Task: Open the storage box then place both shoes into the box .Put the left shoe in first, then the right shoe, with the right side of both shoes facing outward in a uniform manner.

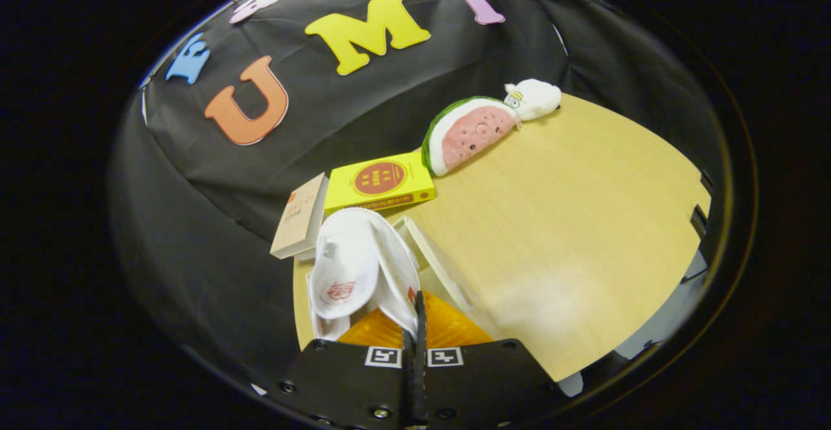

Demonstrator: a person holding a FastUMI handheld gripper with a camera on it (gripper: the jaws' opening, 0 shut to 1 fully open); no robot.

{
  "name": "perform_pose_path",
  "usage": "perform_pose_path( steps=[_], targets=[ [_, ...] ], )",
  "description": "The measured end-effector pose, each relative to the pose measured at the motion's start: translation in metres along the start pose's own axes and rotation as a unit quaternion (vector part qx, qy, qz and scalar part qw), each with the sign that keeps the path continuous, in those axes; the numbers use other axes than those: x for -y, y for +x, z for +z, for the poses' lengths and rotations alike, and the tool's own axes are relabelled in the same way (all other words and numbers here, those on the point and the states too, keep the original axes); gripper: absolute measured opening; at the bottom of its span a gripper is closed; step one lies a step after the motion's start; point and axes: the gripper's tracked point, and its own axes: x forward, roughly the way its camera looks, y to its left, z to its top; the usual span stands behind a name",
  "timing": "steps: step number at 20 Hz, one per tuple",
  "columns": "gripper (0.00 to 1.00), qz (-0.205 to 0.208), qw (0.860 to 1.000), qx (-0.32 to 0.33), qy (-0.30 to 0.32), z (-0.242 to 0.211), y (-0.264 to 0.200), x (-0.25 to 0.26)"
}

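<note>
Tan book (300,217) stood leaning at far left against booth wall; yellow book (380,183) lay flat beside it. White shoe (354,274) seen just ahead of fingers, toe up, sole side toward camera, collar edge pinched. Fingers (415,326) pressed together on thin rim of shoe, no gap visible. Orange ribbed surface (448,329) beneath shoe; identity unclear. Pale box edge (441,267) just right of shoe, resting on tabletop (584,222). Further right, watermelon plush (467,134) and small white plush (533,99) at back. Judged: shoe light, soft upper, collar thin and flexible, likely to swing; firmer hold near heel counter. Gripper tilted, rolled to one side, pointing down toward tabletop.
</note>
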Motion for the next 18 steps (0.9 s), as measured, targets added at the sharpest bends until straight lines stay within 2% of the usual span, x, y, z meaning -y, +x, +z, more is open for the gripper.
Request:
perform_pose_path(
  steps=[5,12,14,15,18],
  targets=[
    [0.0,-0.027,0.999,0.03,-0.025,-0.004,0.011,0.011],
    [0.0,-0.052,0.996,0.04,-0.058,-0.019,0.024,0.031],
    [0.0,-0.035,0.997,0.039,-0.062,-0.023,0.021,0.024],
    [0.14,-0.019,0.997,0.035,-0.071,-0.027,0.024,0.018],
    [0.66,0.006,0.991,0.052,-0.123,-0.034,0.005,0.004]
  ],
)
